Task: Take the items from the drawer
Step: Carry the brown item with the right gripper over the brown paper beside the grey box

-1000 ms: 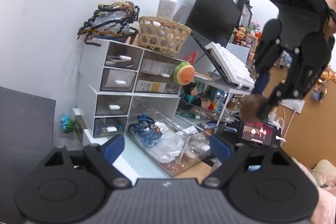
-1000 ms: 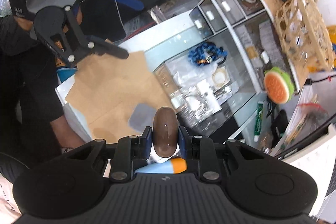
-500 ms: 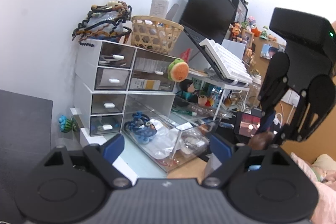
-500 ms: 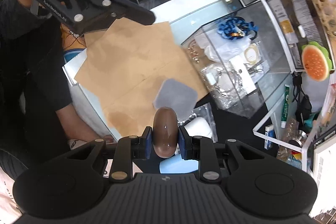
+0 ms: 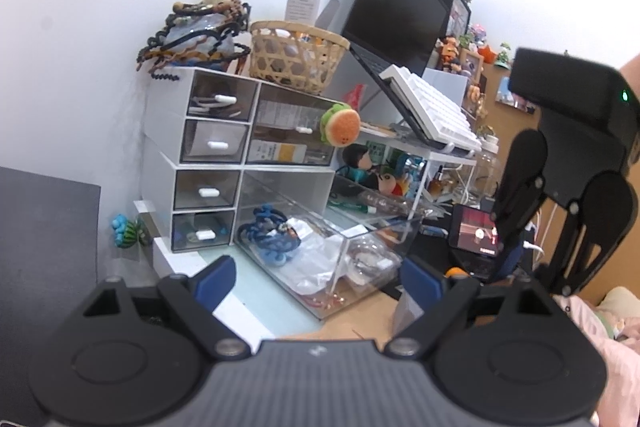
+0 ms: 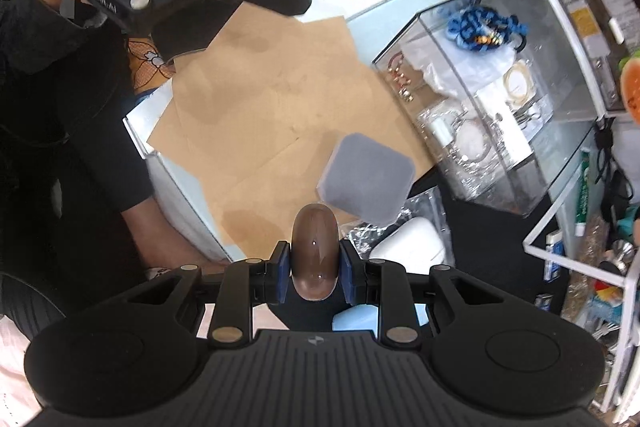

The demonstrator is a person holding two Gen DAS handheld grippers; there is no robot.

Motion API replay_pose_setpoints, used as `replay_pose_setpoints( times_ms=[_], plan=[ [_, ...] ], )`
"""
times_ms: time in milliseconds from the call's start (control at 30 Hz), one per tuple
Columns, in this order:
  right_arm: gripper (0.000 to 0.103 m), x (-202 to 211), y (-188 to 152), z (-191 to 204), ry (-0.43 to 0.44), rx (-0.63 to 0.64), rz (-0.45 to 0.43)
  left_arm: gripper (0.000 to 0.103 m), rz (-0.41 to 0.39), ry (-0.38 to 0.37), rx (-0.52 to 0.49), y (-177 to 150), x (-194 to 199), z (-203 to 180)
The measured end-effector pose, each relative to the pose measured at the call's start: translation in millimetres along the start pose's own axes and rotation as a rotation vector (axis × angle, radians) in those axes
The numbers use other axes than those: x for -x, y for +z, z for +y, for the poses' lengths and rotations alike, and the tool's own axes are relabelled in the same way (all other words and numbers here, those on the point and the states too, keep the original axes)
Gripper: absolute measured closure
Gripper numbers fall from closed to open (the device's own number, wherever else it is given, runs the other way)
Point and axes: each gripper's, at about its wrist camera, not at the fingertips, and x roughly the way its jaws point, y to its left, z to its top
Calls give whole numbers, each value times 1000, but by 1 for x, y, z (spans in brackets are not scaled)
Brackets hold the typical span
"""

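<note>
The clear drawer [image 5: 384, 247] stands pulled out of the white drawer unit [image 5: 200, 147]; it holds blue coil hair ties [image 5: 272, 239] and small bagged trinkets. From above, the drawer [image 6: 396, 39] lies to the right of a sheet of brown paper [image 6: 280, 99]. My right gripper [image 6: 315, 267] points straight down, shut on a glossy brown oval piece [image 6: 315, 247], just above the paper's near edge beside a grey velvet box [image 6: 366, 183]. In the left wrist view the right gripper [image 5: 532, 273] hangs low at the right. My left gripper [image 5: 316, 279] is open and empty, facing the drawer.
A woven basket [image 5: 296, 55] and a pile of hair bands sit on top of the unit. A laptop [image 5: 392, 15] and white keyboard [image 5: 432, 111] rest on a rack to the right, a lit phone [image 5: 476, 231] below. A white case [image 6: 412, 243] lies by the grey box.
My right gripper has come down with the brown piece, from above the drawer's front toward the paper near the grey box. The left gripper has stayed open and almost still.
</note>
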Motion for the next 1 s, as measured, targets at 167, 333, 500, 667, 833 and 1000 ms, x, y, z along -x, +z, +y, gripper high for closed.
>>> replay_pose_setpoints(
  times_ms=[167, 333, 500, 667, 833, 1000],
  plan=[
    [75, -12, 0, 3, 48, -10, -3, 12, 0, -7, -6, 1, 0, -2],
    [75, -28, -1, 1, 66, -15, 18, 12, -2, -4, -10, 0, 1, -3],
    [74, -40, -7, -3, 65, -42, 25, 12, -2, 0, -11, 0, 2, -5],
    [68, -41, -11, -9, 33, -71, -2, 11, 1, -1, -18, 0, 0, -6],
    [61, -39, -11, -13, -3, -78, -10, 11, -2, 3, -14, 1, -2, -3],
    [59, -32, -13, -12, -41, -71, -7, 11, -3, 2, -15, 2, -4, -2]
  ],
)
